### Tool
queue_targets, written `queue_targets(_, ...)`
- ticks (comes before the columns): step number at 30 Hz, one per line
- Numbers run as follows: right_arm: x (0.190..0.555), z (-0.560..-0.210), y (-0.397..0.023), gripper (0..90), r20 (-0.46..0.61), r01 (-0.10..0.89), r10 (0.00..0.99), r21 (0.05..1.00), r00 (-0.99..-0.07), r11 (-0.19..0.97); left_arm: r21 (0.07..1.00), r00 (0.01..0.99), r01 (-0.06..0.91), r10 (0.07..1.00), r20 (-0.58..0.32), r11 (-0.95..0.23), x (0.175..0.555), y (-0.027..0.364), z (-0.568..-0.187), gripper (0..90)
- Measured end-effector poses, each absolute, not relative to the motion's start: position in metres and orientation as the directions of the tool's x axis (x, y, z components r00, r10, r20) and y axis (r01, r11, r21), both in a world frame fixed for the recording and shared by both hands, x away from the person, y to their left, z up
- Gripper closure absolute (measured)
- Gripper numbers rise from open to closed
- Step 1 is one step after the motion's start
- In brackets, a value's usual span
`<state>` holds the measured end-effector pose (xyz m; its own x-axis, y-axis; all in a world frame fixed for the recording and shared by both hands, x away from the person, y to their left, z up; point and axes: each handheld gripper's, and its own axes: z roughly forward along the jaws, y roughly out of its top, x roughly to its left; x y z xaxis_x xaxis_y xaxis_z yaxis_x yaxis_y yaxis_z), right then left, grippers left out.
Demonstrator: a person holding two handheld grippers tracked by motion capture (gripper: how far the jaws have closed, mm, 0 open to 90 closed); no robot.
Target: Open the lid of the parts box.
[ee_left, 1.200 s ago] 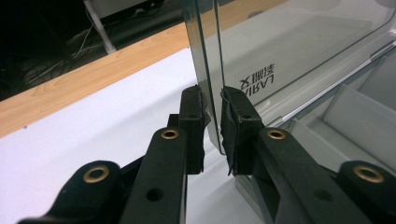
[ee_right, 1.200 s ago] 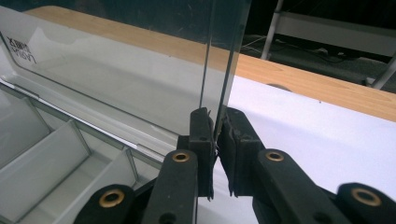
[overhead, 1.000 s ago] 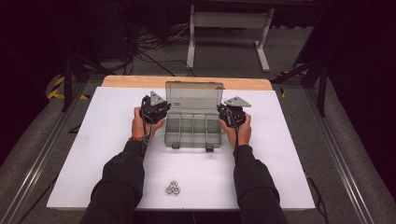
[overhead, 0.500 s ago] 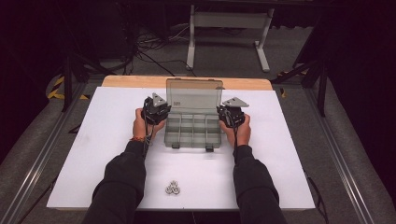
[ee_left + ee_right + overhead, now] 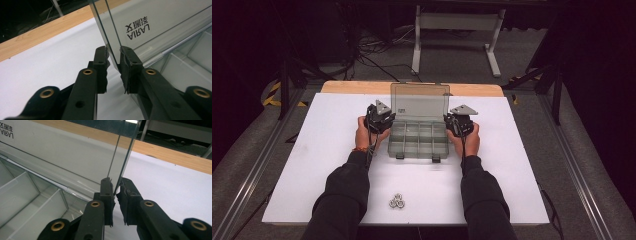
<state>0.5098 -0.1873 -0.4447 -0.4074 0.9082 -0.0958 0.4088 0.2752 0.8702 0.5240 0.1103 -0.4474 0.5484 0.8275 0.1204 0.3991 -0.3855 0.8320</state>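
High view: in the middle of the frame a clear plastic compartment box (image 5: 419, 138) sat on the white surface (image 5: 322, 150), its smoky transparent lid (image 5: 420, 101) standing upright at the back. The left gripper (image 5: 382, 118) sat at the lid's left edge and the right gripper (image 5: 457, 121) at its right edge, each held in a hand reaching up from the bottom of the frame. Near the lower middle, well apart from the box, lay a small cluster of silvery metal nuts (image 5: 397, 201).

Left gripper view: the black fingers (image 5: 101, 65) stood narrowly apart with the lid's edge (image 5: 110, 47) between them; they had just been opening, and a thin gap showed on either side of the edge. A printed label (image 5: 138, 28) sat at upper right.

Right gripper view: the fingers (image 5: 107, 192) were narrow around the lid's other edge (image 5: 122, 170) at centre frame, the left one against it and the right one close beside it. I could not tell whether they pressed on it. Empty compartments (image 5: 27, 197) filled the lower left.
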Motion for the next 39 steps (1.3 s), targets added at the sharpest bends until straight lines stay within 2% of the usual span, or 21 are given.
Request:
queue_targets(23,0.509,-0.444,-0.185,79.6,-0.111,0.417,0.912,0.863,-0.395,0.286,0.826,0.537,0.409,0.834,0.126,-0.389,0.523,0.11,-0.449,73.9)
queue_targets(28,0.509,-0.442,-0.186,78.7,-0.113,0.419,0.906,0.858,-0.408,0.296,0.82,0.54,0.41,0.831,0.134,-0.399,0.523,0.112,-0.446,70.4)
queue_targets(39,0.497,-0.426,-0.185,76.9,-0.138,0.374,0.881,0.868,-0.453,0.328,0.829,0.588,0.334,0.787,0.189,-0.448,0.51,0.123,-0.422,66.1)
